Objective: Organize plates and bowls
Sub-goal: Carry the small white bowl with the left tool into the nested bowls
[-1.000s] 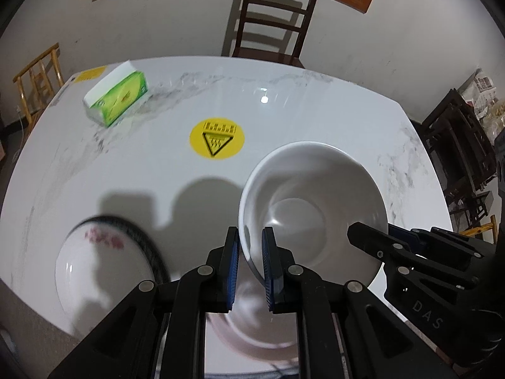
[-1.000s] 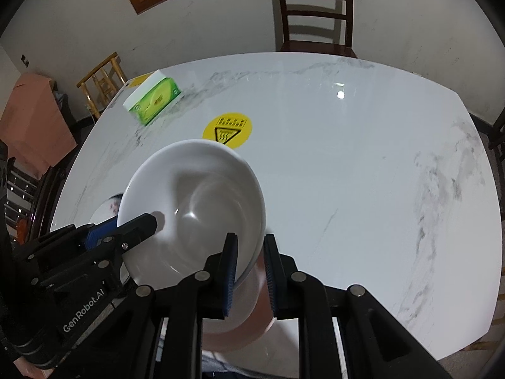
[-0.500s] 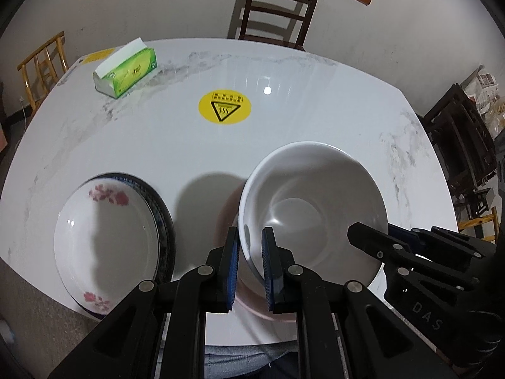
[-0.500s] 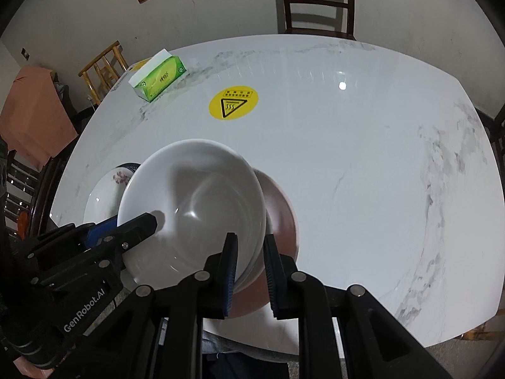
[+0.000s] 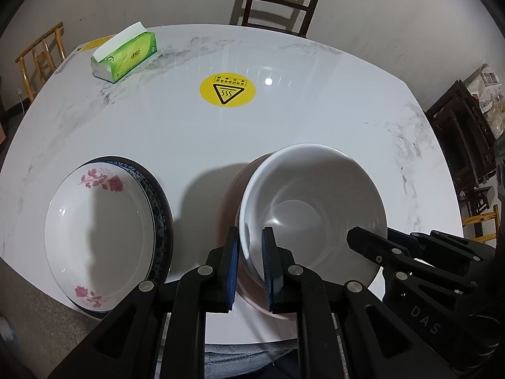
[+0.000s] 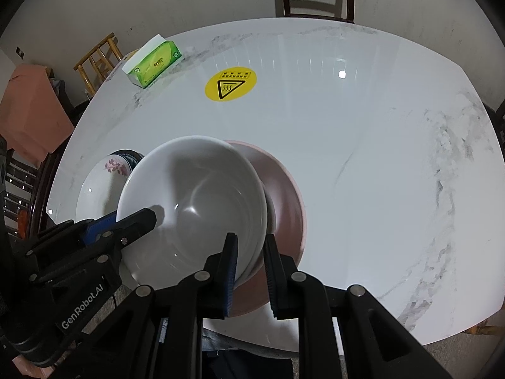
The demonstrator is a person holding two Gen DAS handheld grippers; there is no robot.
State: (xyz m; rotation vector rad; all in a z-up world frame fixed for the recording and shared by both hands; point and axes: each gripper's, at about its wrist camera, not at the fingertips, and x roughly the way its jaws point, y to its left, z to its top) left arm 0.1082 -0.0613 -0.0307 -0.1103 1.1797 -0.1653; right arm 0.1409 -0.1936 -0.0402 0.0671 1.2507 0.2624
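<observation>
Floral plate (image 5: 98, 233) rests on a dark plate (left, near the table (image 5: 315, 120) edge). Beside it, the left gripper (image 5: 250, 268) and right gripper (image 6: 250, 271) pinch opposite rims of a white bowl (image 5: 312, 211) over a pink plate (image 6: 284, 195); tissue box (image 5: 124, 55) far behind.

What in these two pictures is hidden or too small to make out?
- Whether the white bowl touches the pink plate yet: both views, the bowl covers the gap.
- Dark-rimmed plate: left view, the floral dish covers all but its edge.
- Small print on the yellow sticker: too small in both views.
- Floral dish: right view, mostly behind the bowl.
</observation>
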